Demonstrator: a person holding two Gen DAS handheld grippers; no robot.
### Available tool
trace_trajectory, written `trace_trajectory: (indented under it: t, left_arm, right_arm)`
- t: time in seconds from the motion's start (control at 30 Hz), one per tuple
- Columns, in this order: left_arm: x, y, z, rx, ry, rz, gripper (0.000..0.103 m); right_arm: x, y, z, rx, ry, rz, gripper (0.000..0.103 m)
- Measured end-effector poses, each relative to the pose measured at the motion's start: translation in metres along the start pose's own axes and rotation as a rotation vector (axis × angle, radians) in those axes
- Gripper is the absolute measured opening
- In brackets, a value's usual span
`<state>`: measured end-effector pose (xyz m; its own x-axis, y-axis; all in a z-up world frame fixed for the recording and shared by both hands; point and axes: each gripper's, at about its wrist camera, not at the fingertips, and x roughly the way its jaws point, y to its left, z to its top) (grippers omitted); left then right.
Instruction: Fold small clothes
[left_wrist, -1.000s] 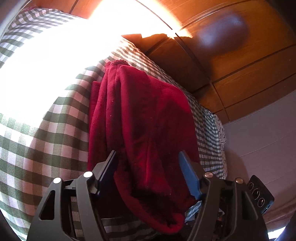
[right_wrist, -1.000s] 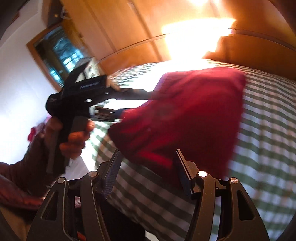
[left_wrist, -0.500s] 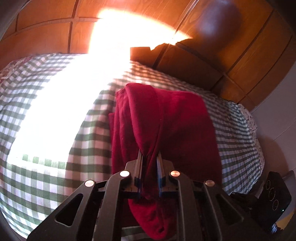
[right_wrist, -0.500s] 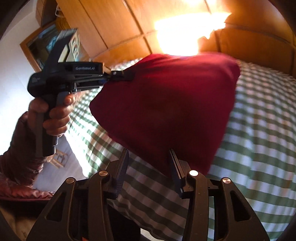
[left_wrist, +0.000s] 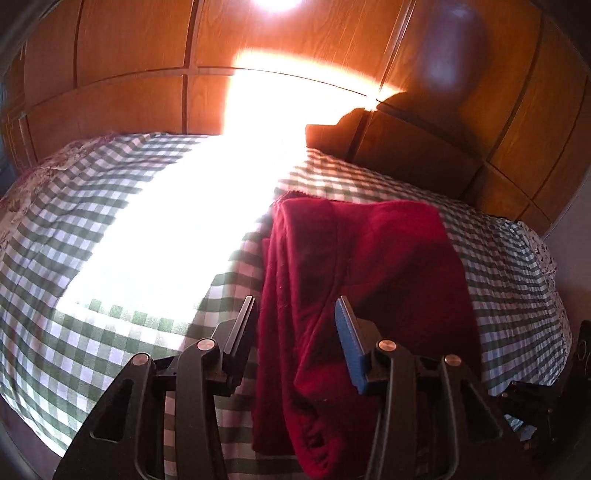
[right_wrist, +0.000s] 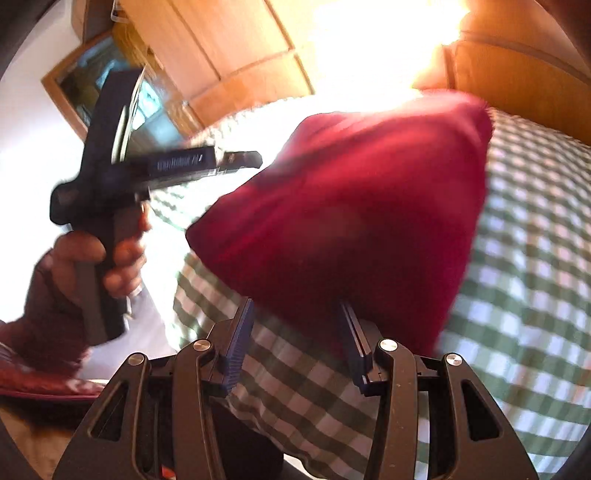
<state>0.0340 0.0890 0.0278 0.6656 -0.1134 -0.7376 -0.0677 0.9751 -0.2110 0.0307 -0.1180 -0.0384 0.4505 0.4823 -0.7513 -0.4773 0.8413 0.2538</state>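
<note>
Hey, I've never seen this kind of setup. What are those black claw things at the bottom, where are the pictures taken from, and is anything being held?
No robot here: a person holds a two-finger gripper in each hand, each with a camera looking along its fingers. One picture comes from the left gripper, the other from the right gripper, which also sees the left hand. A folded dark red garment lies on a green checked bedspread. The left jaws have just been opening, with cloth between them but unpinched. Nothing is held.

Hard sunlight blows out a white patch on the checked bedspread (left_wrist: 122, 236) and wood panelling (left_wrist: 122, 55). Red cloth (left_wrist: 369, 266) shadowed, sharp in left view; right view motion-blurred, glare top right. Fisheye bends edges, dark corners.
</note>
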Motion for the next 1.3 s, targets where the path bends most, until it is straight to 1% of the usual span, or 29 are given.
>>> trace_trajectory:
  t: [0.07,0.13,0.17,0.27,0.33,0.47,0.5,0.6,0.63,0.67,0.7,0.73,0.83,0.93,1.0,1.03,1.07,1.1,1.13,1.17,1.2,1.3]
  left_arm:
    - [0.001,-0.016,0.002,0.019,-0.026,-0.018,0.042]
    - [0.006,-0.026,0.003,0.065,-0.035,-0.002,0.042]
    - [0.011,-0.031,0.002,0.084,-0.024,0.002,0.042]
    - [0.027,-0.041,-0.003,0.095,0.009,-0.008,0.042]
    - [0.033,-0.041,-0.006,0.108,0.013,0.012,0.042]
    - [0.039,-0.044,-0.01,0.125,0.021,0.029,0.042]
    - [0.041,-0.045,-0.012,0.131,0.021,0.035,0.042]
    - [0.045,-0.044,-0.015,0.147,0.027,0.033,0.043]
    - [0.043,-0.045,-0.017,0.153,0.031,0.032,0.043]
    - [0.045,-0.045,-0.018,0.155,0.033,0.032,0.043]
    - [0.046,-0.044,-0.019,0.153,0.032,0.034,0.043]
    - [0.045,-0.045,-0.02,0.152,0.031,0.033,0.043]
    - [0.043,-0.043,-0.019,0.143,0.032,0.024,0.043]
    - [0.038,-0.044,-0.021,0.141,0.027,0.026,0.043]
    - [0.033,-0.044,-0.022,0.136,0.019,0.03,0.046]
    - [0.031,-0.044,-0.023,0.133,0.014,0.04,0.054]
    - [0.029,-0.042,-0.023,0.129,0.008,0.051,0.06]
    - [0.028,-0.04,-0.024,0.124,0.004,0.058,0.062]
    - [0.027,-0.038,-0.024,0.118,0.005,0.058,0.062]
    - [0.025,-0.036,-0.025,0.112,0.006,0.061,0.062]
    - [0.025,-0.033,-0.025,0.108,0.005,0.066,0.063]
    - [0.022,-0.028,-0.028,0.099,0.008,0.074,0.063]
  right_arm:
    - [-0.017,-0.011,0.011,0.034,-0.05,-0.015,0.045]
    - [-0.027,-0.022,0.021,0.063,-0.086,-0.039,0.045]
    - [-0.031,-0.03,0.029,0.077,-0.106,-0.07,0.046]
    - [-0.03,-0.045,0.051,0.11,-0.132,-0.132,0.045]
    - [-0.021,-0.051,0.071,0.117,-0.14,-0.158,0.045]
    - [0.006,-0.053,0.102,0.083,-0.113,-0.198,0.045]
    - [0.017,-0.053,0.108,0.065,-0.096,-0.225,0.045]
    - [0.046,-0.063,0.119,0.043,-0.03,-0.336,0.045]
    - [0.059,-0.069,0.12,0.029,0.003,-0.399,0.045]
    - [0.069,-0.077,0.118,0.023,0.017,-0.436,0.045]
    - [0.077,-0.083,0.115,0.036,0.019,-0.443,0.046]
    - [0.08,-0.087,0.112,0.055,0.003,-0.44,0.047]
    - [0.078,-0.087,0.11,0.053,-0.022,-0.449,0.047]
    - [0.073,-0.087,0.105,0.059,-0.046,-0.434,0.049]
    - [0.069,-0.085,0.104,0.065,-0.06,-0.426,0.049]
    - [0.065,-0.08,0.103,0.064,-0.065,-0.427,0.05]
    - [0.063,-0.079,0.103,0.064,-0.073,-0.427,0.052]
    - [0.062,-0.078,0.103,0.064,-0.079,-0.431,0.058]
    - [0.061,-0.077,0.102,0.068,-0.084,-0.436,0.065]
    - [0.06,-0.077,0.102,0.077,-0.086,-0.439,0.078]
    - [0.058,-0.079,0.101,0.092,-0.088,-0.434,0.081]
    - [0.054,-0.081,0.098,0.121,-0.103,-0.419,0.081]
